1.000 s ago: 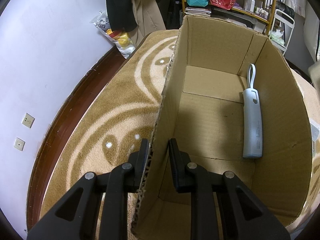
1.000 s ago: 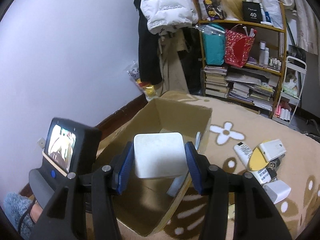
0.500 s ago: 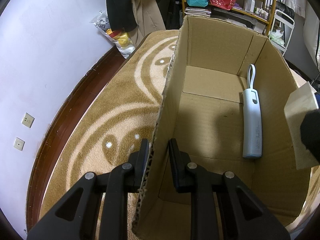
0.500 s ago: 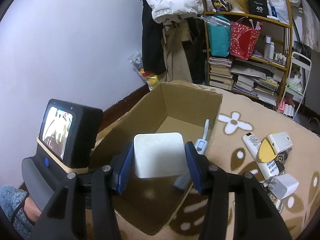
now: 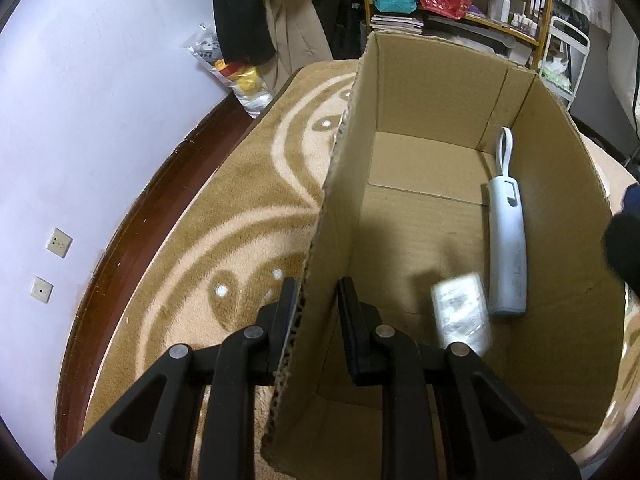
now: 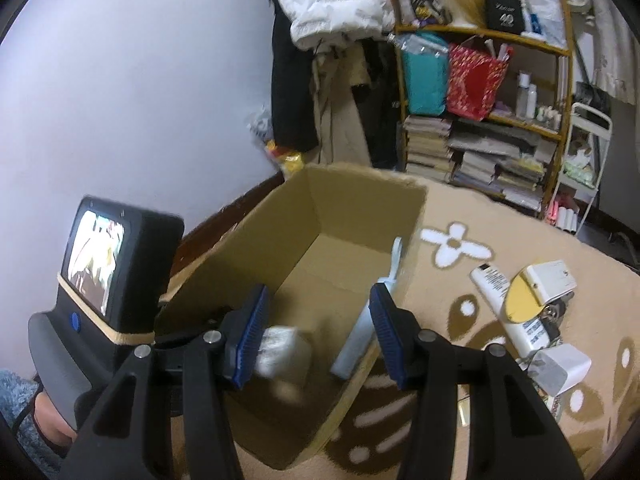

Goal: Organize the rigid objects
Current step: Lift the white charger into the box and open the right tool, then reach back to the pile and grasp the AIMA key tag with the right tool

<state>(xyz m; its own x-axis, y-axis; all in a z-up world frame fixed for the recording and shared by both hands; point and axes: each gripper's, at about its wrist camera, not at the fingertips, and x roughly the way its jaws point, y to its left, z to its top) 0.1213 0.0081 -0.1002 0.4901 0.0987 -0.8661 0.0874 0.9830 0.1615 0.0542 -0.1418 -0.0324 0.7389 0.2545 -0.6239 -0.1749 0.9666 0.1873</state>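
Legibly, only "40" on a black box (image 6: 503,13); right claw (image 6: 316,334) released, left claw (image 5: 316,312) pinching carton wall (image 5: 340,208).

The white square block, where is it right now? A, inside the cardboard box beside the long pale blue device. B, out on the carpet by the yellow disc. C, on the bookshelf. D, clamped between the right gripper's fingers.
A: the white square block, blurred, sits inside the cardboard box next to the long pale blue device, and the right gripper is open with nothing between its fingers.
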